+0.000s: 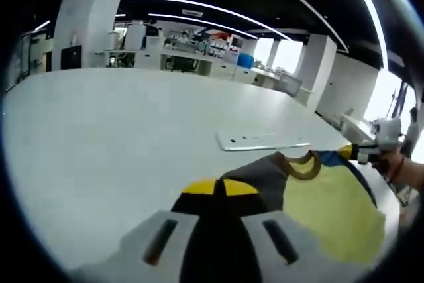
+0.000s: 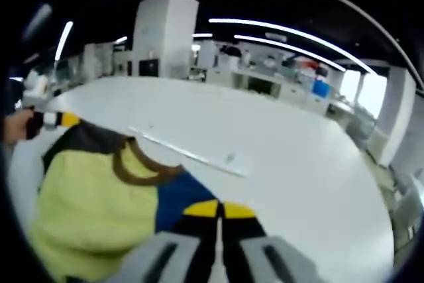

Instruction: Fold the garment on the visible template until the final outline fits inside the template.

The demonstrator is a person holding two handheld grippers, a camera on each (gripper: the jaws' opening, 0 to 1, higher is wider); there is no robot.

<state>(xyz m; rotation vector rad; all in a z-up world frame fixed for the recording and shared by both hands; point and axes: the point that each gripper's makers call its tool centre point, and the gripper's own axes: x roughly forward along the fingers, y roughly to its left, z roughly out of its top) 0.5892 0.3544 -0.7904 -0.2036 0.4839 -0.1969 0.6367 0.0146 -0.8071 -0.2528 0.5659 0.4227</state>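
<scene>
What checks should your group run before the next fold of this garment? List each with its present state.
1. Left claw shut on garment: ok.
2. Right claw shut on garment: ok.
3. Garment held up between both claws, collar in sight: ok.
4. Template lying flat on table: ok.
5. Garment outline fits inside template: not ok, not yet folded.
6. Garment free of creases: cannot tell.

Yellow-green garment (image 1: 328, 213) with brown collar, grey and blue parts, spread beside flat white template (image 1: 262, 140)
</scene>
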